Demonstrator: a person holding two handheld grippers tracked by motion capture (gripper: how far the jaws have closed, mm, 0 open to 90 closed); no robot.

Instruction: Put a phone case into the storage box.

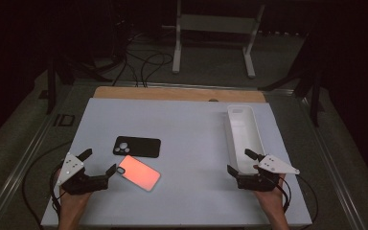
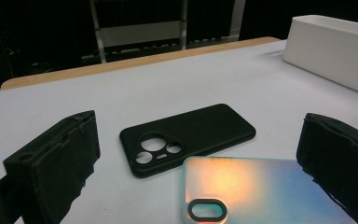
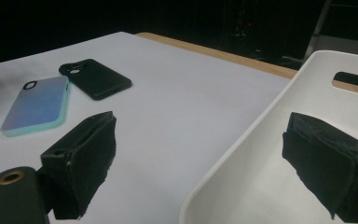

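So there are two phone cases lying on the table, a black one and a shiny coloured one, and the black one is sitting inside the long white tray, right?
Not quite. The black case lies on the table itself, beside the shiny coloured case, well apart from the long white tray. The high view shows this. The rest is right: two phone cases, one black and one shiny coloured.

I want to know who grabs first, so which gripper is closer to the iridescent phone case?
Left. The left gripper stands open right at the iridescent phone case's near end, one jaw beside its corner. The right gripper is far across the table, open astride the white tray's wall.
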